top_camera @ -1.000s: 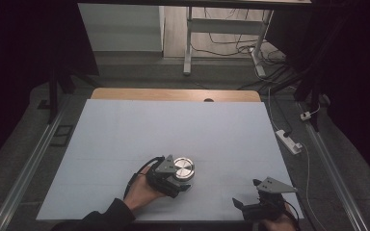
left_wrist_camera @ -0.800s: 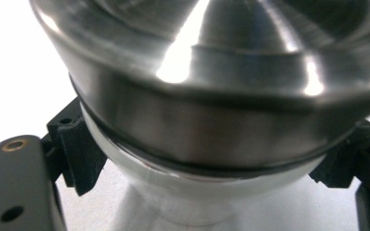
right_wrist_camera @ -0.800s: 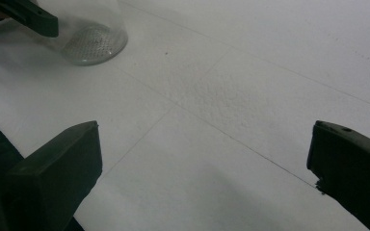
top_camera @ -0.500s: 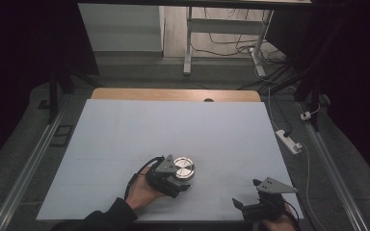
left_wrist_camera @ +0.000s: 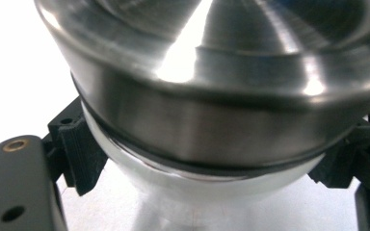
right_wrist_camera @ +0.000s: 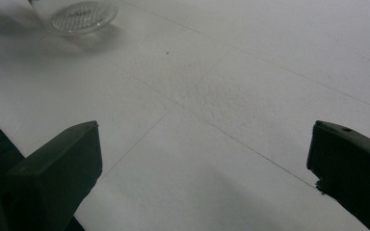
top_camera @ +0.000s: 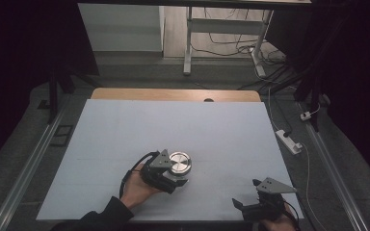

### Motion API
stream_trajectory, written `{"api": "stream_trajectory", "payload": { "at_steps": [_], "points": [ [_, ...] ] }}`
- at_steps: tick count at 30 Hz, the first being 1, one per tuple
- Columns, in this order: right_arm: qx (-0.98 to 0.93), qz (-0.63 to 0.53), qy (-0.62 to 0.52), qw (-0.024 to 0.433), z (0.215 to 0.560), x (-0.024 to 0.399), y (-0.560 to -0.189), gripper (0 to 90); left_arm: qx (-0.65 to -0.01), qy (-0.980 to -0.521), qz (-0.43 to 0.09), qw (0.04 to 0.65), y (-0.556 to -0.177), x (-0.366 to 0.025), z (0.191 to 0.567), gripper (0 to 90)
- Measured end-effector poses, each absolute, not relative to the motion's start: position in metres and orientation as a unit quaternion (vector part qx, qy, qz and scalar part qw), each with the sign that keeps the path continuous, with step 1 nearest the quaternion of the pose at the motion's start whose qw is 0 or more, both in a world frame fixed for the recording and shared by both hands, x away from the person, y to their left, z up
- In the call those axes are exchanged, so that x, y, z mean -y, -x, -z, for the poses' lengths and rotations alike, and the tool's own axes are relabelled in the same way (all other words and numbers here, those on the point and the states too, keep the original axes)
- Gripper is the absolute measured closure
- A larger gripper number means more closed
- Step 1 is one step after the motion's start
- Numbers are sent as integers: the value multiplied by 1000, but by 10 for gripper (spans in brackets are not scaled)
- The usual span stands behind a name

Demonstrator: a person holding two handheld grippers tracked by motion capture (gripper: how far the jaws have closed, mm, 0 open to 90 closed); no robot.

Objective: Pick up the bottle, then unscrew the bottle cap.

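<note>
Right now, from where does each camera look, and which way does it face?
High view: above the person's side, facing forward and down on the table; shows left hand, left gripper and right gripper.
Left gripper view: rides that gripper, facing the metal-lidded jar clamped between its fingers.
Right gripper view: looks across the table between its open fingers.
Shared: the jar, in the high and left gripper views.

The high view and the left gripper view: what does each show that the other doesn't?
High view alone: the person's left hand, the right gripper with jaws open, the whole white table. Left gripper view alone: a dark band beneath the lid's rim, black pads pressing below it. Both: the round shiny metal lid, held by the left gripper.
</note>
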State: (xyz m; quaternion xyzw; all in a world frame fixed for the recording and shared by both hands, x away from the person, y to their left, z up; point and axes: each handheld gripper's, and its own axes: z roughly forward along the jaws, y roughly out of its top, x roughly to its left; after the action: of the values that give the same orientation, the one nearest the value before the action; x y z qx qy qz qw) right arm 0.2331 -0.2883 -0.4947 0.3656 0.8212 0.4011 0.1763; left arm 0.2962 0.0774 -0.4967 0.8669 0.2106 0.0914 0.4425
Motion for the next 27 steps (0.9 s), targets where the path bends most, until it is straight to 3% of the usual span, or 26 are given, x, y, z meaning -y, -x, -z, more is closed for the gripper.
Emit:
{"api": "stream_trajectory", "payload": {
  "at_steps": [27],
  "points": [
    [-817, -415, -364, 170, 492, 287, -232, 0, -227, -861, -88, 446, -295, -95, 483, 160]
  ]
}}
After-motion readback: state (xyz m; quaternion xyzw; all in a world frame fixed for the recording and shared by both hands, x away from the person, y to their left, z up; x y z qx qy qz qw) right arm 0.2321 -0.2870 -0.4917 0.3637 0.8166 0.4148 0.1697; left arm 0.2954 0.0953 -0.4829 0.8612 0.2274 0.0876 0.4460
